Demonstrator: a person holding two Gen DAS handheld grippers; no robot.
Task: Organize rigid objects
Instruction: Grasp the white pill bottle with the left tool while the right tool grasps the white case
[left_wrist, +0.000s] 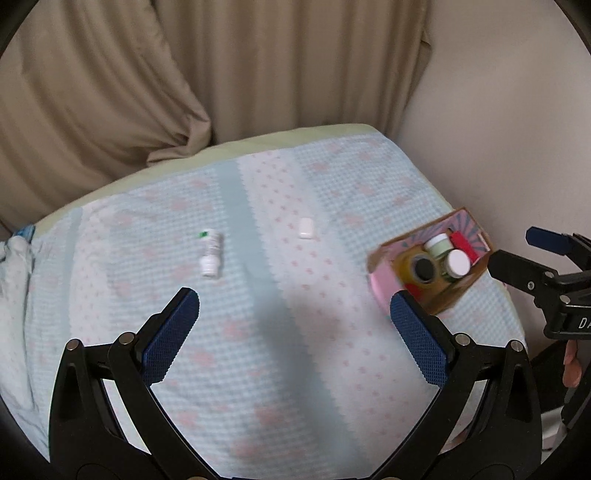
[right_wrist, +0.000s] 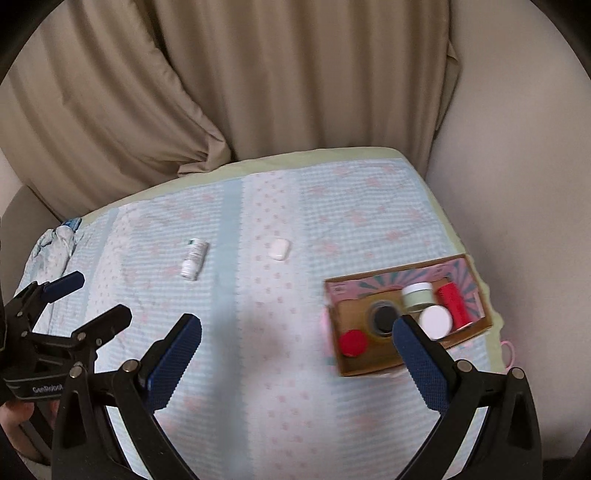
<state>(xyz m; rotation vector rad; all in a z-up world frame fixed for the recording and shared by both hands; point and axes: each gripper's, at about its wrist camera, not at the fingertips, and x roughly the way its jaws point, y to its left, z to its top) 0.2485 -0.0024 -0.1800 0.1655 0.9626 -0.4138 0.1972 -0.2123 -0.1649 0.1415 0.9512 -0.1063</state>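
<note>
A small white bottle (left_wrist: 210, 254) with a green-marked label lies on its side on the quilt, left of centre; it shows again as the white bottle (right_wrist: 194, 258). To its right lies a small white case (left_wrist: 306, 228), the same white case (right_wrist: 279, 249). A cardboard box (right_wrist: 369, 365) at the right holds a red cap (right_wrist: 353, 342), a dark-lidded amber jar (right_wrist: 384, 317), a green jar (right_wrist: 417, 295), a white-lidded jar (right_wrist: 436, 321) and a red cylinder (right_wrist: 454, 302). My left gripper (left_wrist: 295, 314) hovers open and empty above the quilt. Beside the box, my right gripper (right_wrist: 297, 332) is open too.
The blue-and-pink checked quilt (left_wrist: 280, 369) covers a bed whose far edge meets beige curtains (left_wrist: 221, 74). A pale wall (left_wrist: 498, 129) runs along the right side. Crumpled cloth (right_wrist: 55, 247) lies at the left edge. A hand (left_wrist: 572, 363) holds the right gripper (left_wrist: 511, 245).
</note>
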